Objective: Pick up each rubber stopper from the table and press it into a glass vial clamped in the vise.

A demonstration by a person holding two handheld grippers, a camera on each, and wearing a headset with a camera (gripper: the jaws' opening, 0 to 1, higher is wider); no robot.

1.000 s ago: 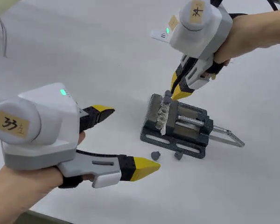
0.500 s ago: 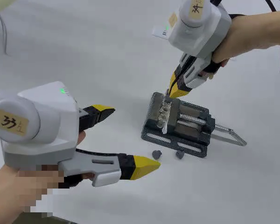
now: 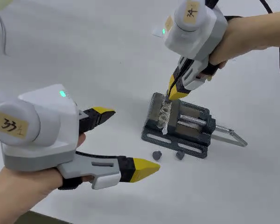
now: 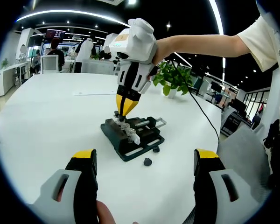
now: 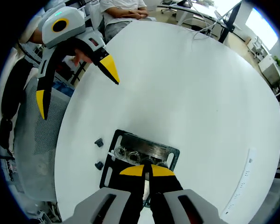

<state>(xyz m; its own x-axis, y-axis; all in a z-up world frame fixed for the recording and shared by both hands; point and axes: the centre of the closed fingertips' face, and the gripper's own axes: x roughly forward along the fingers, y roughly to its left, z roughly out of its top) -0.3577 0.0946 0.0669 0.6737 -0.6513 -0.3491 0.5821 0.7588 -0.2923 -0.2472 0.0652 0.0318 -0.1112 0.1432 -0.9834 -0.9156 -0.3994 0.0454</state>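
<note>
Grey rubber stoppers, two of them [image 3: 156, 154] [image 3: 179, 154], lie loose on the white table [image 3: 84, 46] just beside the near edge of the dark metal vise [image 3: 196, 128], at its 6 o'clock in the head view. They sit well apart from either gripper. The vise clamps a row of clear glass vials [image 3: 163, 114], standing upright between its jaws.

At the 12 o'clock end of that row, the right gripper [image 3: 171, 96] comes down from 1 o'clock. Its yellow-tipped jaws are drawn nearly together, the tips on the top of the end vial. In the right gripper view something dark sits just past those tips [image 5: 147, 169]. Whether they pinch it or only press on it I cannot tell.

The left gripper [image 3: 129, 139] hangs at the vise's 8 o'clock, jaws spread wide and holding nothing.
</note>
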